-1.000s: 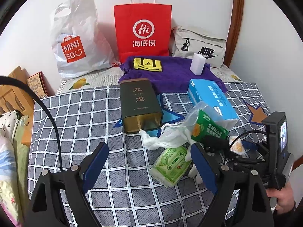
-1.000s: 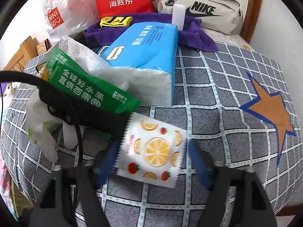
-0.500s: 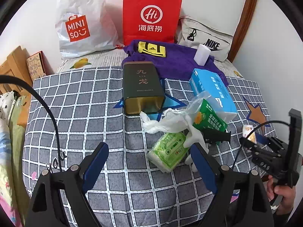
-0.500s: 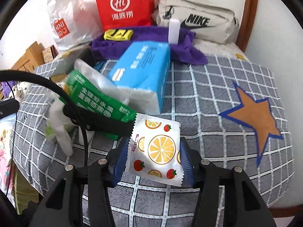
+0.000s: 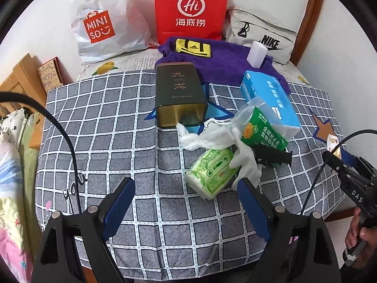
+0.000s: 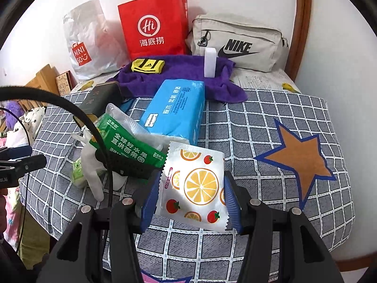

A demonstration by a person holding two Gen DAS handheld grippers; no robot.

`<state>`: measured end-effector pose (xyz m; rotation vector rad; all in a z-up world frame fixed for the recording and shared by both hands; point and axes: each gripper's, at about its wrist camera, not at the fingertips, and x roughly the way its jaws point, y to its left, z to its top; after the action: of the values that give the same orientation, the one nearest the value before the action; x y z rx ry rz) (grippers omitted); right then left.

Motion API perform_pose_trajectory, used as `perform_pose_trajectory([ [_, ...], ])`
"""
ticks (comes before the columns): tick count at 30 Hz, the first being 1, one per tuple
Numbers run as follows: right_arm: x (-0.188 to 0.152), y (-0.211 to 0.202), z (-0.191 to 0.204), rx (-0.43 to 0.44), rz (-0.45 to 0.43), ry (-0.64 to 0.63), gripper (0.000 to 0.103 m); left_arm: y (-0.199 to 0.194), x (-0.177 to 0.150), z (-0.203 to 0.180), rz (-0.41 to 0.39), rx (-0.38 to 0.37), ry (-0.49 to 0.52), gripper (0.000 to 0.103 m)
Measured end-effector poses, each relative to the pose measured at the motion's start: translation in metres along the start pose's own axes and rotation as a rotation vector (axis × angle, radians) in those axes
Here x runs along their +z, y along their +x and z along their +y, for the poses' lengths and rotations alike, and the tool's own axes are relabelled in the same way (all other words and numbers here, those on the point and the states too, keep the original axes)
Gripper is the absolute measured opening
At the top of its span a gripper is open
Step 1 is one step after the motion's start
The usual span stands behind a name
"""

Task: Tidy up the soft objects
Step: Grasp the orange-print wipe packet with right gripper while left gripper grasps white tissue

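Right wrist: tongs (image 6: 190,193) grip the fruit-print packet (image 6: 195,186) above the bedspread (image 6: 259,127).

The bed cover (image 6: 247,127) is grey with a white grid and an orange star (image 6: 299,158) edged in blue. The small packet (image 6: 195,186) is white with orange slices and red tomatoes printed on it. The tissue pack (image 6: 176,110) is light blue with white writing. The wipes pack (image 6: 127,141) is dark green with white characters. The roll pack (image 5: 209,172) is pale green. The tin (image 5: 179,94) is dark olive with a gold rim. The towel (image 6: 179,75) is purple, the folded cloth (image 6: 147,66) yellow with black stripes. The paper bag (image 6: 153,23) is red, the waist bag (image 6: 238,42) beige with a black logo. The pads (image 6: 232,200) are blue.
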<state>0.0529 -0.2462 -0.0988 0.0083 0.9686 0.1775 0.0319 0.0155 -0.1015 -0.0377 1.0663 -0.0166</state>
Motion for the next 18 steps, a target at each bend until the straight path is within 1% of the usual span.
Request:
perform_pose_trajectory([
  [10,0.001,-0.007,-0.002,0.016,-0.009,0.011,0.052,0.005,0.000,0.000,0.000,-0.017,0.006,0.088],
  [12,0.000,-0.007,-0.004,0.013,-0.007,0.016,0.052,0.010,0.000,0.000,-0.002,-0.035,0.006,0.088],
  [15,-0.001,-0.007,-0.006,0.009,-0.004,0.022,0.052,0.019,0.001,0.000,-0.010,-0.095,0.006,0.088],
  [18,-0.001,-0.005,-0.007,0.004,-0.001,0.027,0.052,0.027,0.002,-0.004,-0.021,-0.149,0.032,0.087],
])
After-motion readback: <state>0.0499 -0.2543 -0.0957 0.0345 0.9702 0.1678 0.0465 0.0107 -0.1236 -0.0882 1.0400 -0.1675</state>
